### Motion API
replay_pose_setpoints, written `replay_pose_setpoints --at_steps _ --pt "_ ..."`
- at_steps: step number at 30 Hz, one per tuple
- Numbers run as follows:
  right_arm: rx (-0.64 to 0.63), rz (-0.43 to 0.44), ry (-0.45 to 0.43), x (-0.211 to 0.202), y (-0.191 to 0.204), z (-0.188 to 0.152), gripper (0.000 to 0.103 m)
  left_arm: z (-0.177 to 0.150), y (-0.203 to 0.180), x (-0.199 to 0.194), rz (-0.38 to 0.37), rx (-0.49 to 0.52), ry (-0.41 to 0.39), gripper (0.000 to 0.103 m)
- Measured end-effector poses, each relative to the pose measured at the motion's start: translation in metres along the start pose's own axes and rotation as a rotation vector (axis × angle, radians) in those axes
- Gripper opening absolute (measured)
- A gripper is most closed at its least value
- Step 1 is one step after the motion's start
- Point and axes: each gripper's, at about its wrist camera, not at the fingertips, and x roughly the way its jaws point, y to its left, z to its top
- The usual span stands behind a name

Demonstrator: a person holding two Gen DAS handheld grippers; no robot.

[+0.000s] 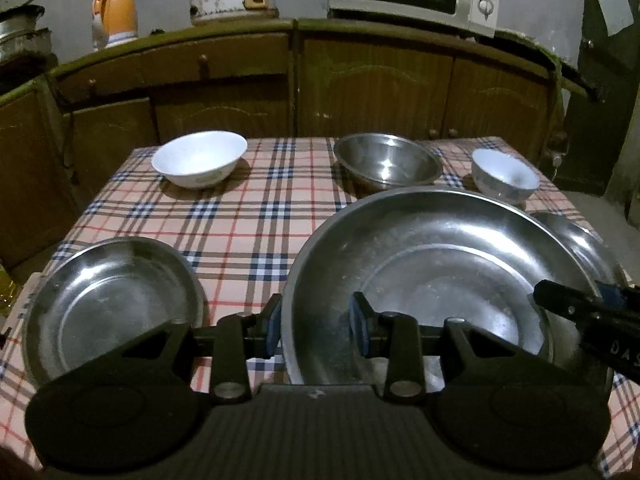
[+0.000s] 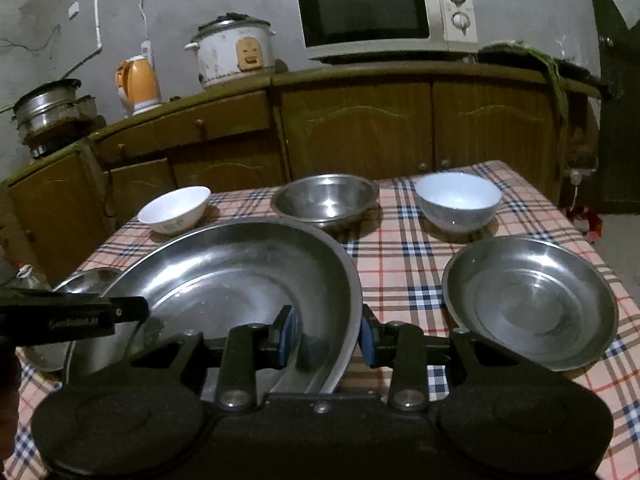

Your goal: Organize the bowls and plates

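Three bowls (image 2: pixel 326 200) behind the plates (image 2: pixel 532 300)

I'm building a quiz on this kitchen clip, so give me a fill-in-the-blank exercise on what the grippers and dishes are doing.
1. Both the left gripper and the right gripper are shut on the rim of the large steel ____.
2. At the table's far edge, a steel bowl sits between ____ white bowls.
3. The tablecloth has a ____ pattern.

Missing words: plate; two; plaid

Microwave (image 2: pixel 386 14), rice cooker (image 2: pixel 232 54) and orange kettle (image 2: pixel 138 84) on the cabinet (image 2: pixel 360 128).
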Motion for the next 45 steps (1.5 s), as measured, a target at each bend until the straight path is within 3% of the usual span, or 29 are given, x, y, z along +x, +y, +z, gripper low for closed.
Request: replay_pose_setpoints --at_steps 21,45 --pt "-0.015 0.052 -0.062 -0.074 0.021 -0.007 0.042 -0.019 0.006 -0.063 0.021 -0.003 -0.065 0.037" --pt "-0.031 0.071 -0.095 -0.109 0.029 -0.015 0.042 -0.034 0.010 -0.091 0.012 -0.019 -0.106 0.037"
